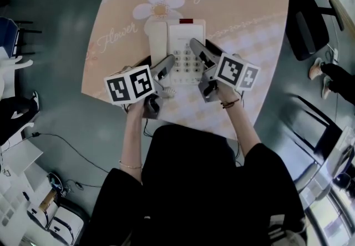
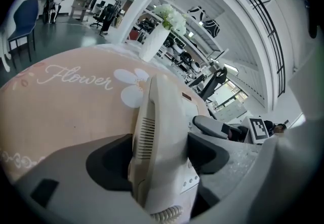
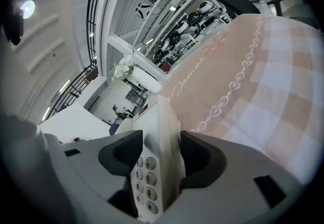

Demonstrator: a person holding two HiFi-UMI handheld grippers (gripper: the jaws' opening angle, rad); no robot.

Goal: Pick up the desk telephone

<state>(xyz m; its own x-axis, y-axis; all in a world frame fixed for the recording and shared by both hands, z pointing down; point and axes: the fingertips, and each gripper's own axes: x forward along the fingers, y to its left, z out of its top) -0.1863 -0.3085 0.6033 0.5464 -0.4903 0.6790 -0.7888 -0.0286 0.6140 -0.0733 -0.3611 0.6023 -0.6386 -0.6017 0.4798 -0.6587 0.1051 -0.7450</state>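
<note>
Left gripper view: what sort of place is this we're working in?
Likely an open-plan office or lab: a desk telephone on a cloth-covered table, office chairs, and tall shelving behind.

The phone (image 1: 186, 45) stands mid-table, its left side between the spread jaws of the left gripper (image 1: 166, 66) and its right edge between those of the right gripper (image 1: 203, 50), so there is little room close on either side of it. The table (image 1: 266, 45) lies bare to the left, right and far right; a vase (image 2: 153, 42) at the far edge stands well apart from the phone. A dark chair (image 1: 308, 23) crowds the far right corner, and a blue chair (image 1: 8, 33) stands well off to the left.
</note>
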